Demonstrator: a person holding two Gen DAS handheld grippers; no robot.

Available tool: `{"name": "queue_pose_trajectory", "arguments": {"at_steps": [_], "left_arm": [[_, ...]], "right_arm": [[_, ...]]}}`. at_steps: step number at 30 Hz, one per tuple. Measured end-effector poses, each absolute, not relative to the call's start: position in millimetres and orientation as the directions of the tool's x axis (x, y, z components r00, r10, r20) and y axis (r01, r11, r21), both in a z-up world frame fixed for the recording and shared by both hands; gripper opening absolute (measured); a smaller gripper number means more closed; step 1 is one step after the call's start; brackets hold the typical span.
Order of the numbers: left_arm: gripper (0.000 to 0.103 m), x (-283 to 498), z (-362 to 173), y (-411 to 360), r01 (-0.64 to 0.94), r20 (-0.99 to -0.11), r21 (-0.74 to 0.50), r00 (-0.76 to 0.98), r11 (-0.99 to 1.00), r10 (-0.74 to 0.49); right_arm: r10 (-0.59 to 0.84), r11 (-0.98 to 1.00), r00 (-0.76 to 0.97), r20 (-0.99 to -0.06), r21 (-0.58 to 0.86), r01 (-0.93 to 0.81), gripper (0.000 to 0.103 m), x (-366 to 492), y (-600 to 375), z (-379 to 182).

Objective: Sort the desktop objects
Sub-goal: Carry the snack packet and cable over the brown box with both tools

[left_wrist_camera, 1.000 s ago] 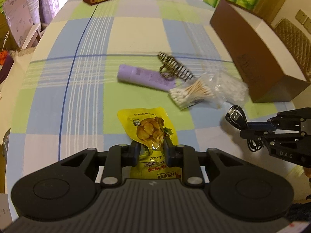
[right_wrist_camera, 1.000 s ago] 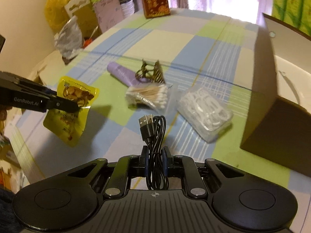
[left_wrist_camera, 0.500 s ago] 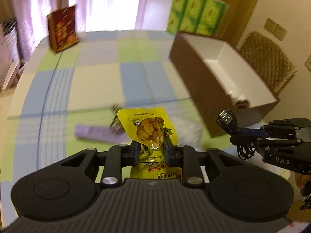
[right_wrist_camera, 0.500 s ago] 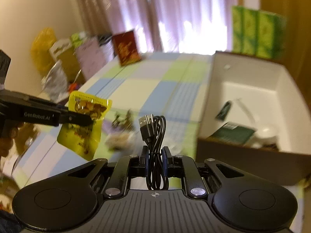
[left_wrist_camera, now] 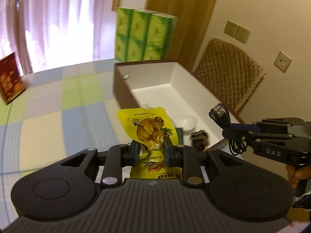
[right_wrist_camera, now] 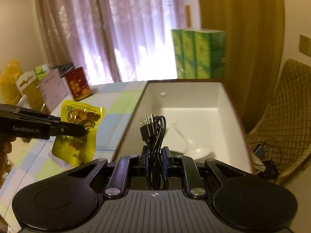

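Snack pouch (left_wrist_camera: pixel 149 128) pinched in left gripper (left_wrist_camera: pixel 151 151) fingers; right gripper (right_wrist_camera: pixel 155 156) fingers clamp coiled cable (right_wrist_camera: pixel 155 134), both above box (right_wrist_camera: pixel 186 101).

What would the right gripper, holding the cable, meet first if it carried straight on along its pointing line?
Probably the white inside of the open box, near the white bowl; depth is unclear.

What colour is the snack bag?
Yellow; the snack bag shows best in the left wrist view.
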State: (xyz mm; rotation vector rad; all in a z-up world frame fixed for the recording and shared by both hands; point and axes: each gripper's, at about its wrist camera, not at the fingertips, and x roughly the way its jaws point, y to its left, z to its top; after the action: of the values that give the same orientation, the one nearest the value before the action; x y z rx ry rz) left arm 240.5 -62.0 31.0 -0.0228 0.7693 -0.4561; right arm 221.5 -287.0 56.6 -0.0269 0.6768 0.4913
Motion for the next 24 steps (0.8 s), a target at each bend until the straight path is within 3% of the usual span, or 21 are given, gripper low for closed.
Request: {"name": "queue_pose_trajectory", "arguments": {"at_steps": [9, 24], "left_arm": [[0.02, 283.2, 30.8, -112.3, 0.427, -0.671, -0.191, 0.601, 0.884, -0.435], [0.02, 382.1, -17.3, -169.5, 0.391, -0.782, -0.135, 0.523, 0.91, -0.34]], "right_arm": [[0.402, 0.905, 0.678, -0.615, 0.153, -0.397, 0.011, 263.2, -313.2, 53.8], [0.365, 0.908, 0.607, -0.706, 0.127, -0.399, 0.011, 361.6, -318.6, 14.3]]}}
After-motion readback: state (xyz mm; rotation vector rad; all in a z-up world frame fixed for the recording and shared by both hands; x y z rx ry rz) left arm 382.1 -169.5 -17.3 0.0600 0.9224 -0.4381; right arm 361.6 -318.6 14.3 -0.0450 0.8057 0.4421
